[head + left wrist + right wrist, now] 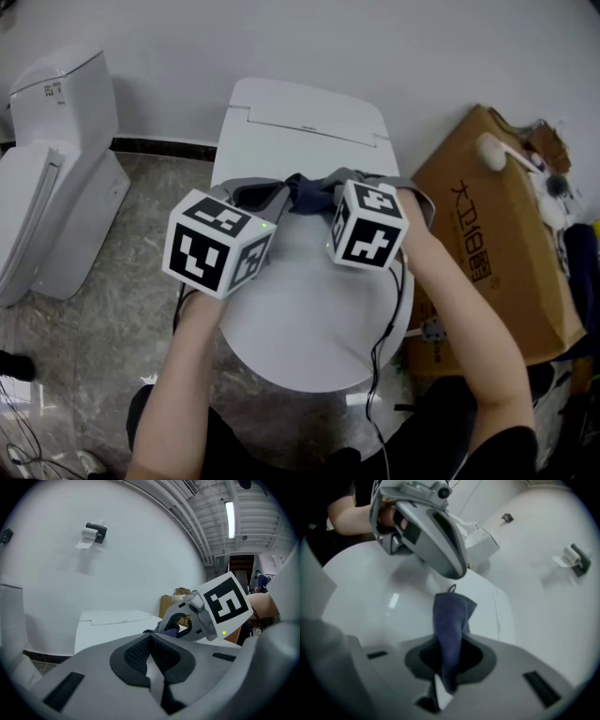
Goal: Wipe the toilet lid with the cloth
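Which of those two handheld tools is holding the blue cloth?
The right tool: the dark blue cloth is pinched between its jaws. The left tool is shut on nothing.

The cardboard box [514,298] right of the right gripper [314,197] bears dark Chinese characters, starting 大; the rest unclear.

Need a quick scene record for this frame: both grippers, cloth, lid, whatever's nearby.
left gripper: fingers together, nothing between them, over the lid
right gripper: shut on the cloth
cloth: dark blue, bunched, hangs out past the fingers; contact with lid unclear
toilet lid: white, closed
nearby: second toilet to the left, cardboard box to the right
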The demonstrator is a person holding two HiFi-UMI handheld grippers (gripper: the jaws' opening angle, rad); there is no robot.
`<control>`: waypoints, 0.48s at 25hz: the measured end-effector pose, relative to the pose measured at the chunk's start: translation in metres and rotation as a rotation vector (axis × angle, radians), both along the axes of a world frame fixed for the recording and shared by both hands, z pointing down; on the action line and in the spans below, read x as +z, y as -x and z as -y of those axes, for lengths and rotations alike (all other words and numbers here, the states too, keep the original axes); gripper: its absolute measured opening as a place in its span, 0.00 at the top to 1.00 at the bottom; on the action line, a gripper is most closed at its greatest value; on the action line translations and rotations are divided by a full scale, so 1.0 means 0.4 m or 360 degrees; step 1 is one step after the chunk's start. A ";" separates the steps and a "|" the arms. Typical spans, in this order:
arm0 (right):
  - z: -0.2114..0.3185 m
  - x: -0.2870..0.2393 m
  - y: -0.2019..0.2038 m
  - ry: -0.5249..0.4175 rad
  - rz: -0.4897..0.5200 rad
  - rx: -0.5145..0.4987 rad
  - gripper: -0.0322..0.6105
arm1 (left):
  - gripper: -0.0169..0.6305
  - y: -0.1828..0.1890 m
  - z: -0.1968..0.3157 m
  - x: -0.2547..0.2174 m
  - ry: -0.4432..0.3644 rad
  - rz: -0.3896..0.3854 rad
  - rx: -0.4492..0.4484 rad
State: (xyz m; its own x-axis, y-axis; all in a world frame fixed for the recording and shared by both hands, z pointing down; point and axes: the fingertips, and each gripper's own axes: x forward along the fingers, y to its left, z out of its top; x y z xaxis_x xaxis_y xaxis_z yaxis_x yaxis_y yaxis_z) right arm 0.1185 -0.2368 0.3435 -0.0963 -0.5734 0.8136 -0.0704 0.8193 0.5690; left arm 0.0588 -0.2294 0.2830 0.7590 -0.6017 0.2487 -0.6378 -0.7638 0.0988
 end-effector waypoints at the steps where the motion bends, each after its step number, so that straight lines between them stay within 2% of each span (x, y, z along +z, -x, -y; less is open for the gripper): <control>1: -0.008 0.000 0.001 0.0001 -0.0001 -0.0002 0.85 | 0.95 0.000 0.001 0.000 0.0003 0.0003 -0.0001; 12: -0.096 0.003 0.006 0.0023 0.0021 -0.0022 0.85 | 0.95 -0.002 0.008 0.004 0.0022 0.0012 -0.0011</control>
State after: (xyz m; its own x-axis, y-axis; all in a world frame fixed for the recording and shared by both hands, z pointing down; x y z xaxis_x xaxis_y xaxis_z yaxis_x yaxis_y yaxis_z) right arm 0.1160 -0.1984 0.3446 -0.1146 -0.5603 0.8203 -0.0664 0.8283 0.5564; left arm 0.0595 -0.2326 0.2845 0.7532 -0.6031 0.2626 -0.6436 -0.7581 0.1049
